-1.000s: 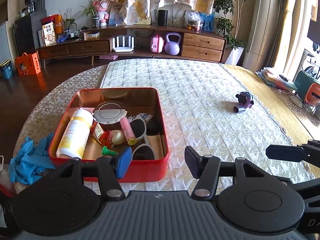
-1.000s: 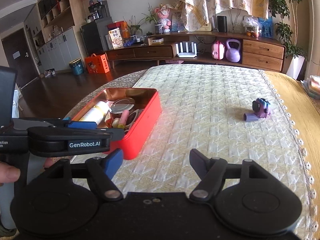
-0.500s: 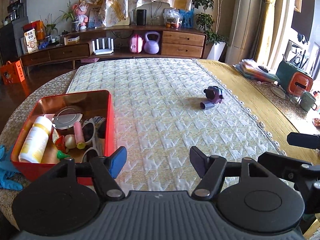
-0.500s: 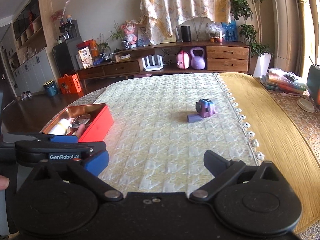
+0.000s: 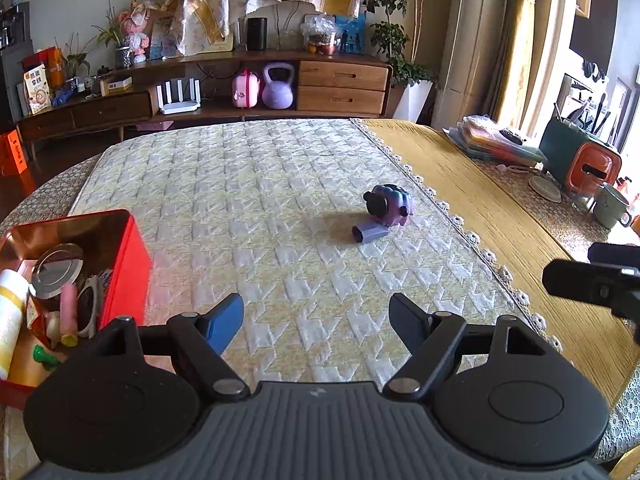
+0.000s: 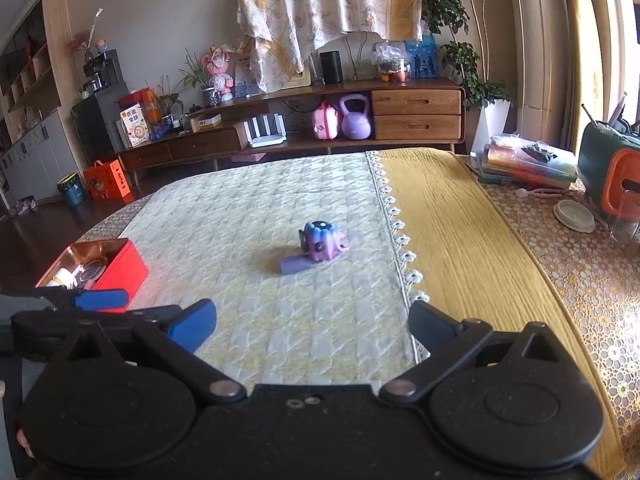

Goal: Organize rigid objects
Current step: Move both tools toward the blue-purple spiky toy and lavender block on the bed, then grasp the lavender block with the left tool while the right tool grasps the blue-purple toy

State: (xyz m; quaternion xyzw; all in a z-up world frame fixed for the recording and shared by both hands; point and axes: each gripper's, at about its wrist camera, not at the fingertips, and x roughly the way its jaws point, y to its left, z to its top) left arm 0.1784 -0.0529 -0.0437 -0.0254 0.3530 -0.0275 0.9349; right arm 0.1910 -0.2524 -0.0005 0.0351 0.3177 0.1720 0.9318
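A purple toy [image 5: 387, 205] with a small purple block [image 5: 368, 233] against it lies on the quilted mat, right of centre; it also shows in the right wrist view [image 6: 322, 240]. A red tin [image 5: 127, 264] holding a bottle, a round lid, sunglasses and small items stands at the left; it also shows in the right wrist view [image 6: 120, 266]. My left gripper [image 5: 316, 320] is open and empty above the mat, well short of the toy. My right gripper [image 6: 312, 324] is open and empty, facing the toy from a distance.
A yellow cloth [image 6: 452, 224] covers the table right of the mat's lace edge. Stacked books [image 6: 528, 164], an orange and green container [image 6: 612, 176], a dish and a mug [image 5: 610, 204] stand at the far right. A wooden sideboard lies beyond the table.
Both grippers have swung right, away from the red tin toward the purple toy. The tin has slid to the left edge of both views. The right jaws have opened wider.
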